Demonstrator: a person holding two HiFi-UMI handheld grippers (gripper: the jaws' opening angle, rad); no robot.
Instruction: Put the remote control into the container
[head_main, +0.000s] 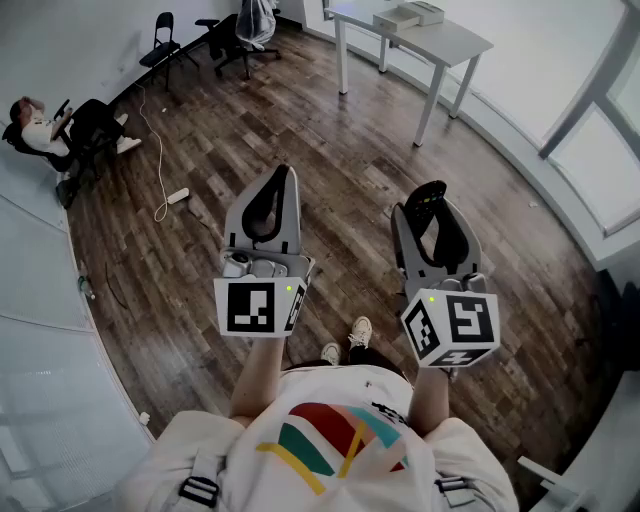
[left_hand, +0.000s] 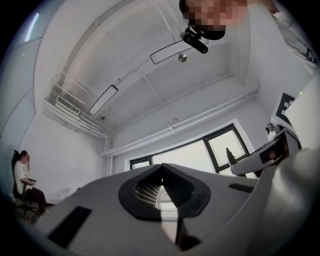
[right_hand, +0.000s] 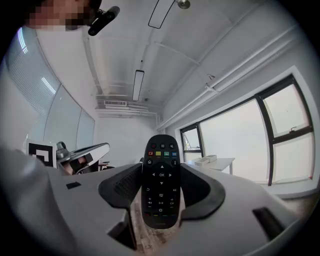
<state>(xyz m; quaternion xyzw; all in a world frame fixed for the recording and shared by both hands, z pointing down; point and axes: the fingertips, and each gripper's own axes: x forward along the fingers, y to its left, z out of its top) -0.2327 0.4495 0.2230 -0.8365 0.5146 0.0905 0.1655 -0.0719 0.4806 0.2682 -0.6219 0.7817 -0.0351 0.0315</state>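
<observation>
A black remote control (right_hand: 161, 181) with coloured buttons stands upright between the jaws of my right gripper (right_hand: 161, 192), which is shut on its sides. In the head view the remote (head_main: 428, 197) sticks out past the tips of the right gripper (head_main: 432, 222), held above the wooden floor. My left gripper (head_main: 272, 203) is beside it at the same height. Its jaws (left_hand: 161, 186) are shut with nothing between them. Both grippers point away from the person and are tilted upward. No container is near either gripper.
A white table (head_main: 455, 47) stands at the far side of the room with white boxes (head_main: 410, 14) on it; it shows in the right gripper view too (right_hand: 216, 164). Black chairs (head_main: 232, 35) and a seated person (head_main: 45, 128) are far left. A white cable (head_main: 158, 160) lies on the floor.
</observation>
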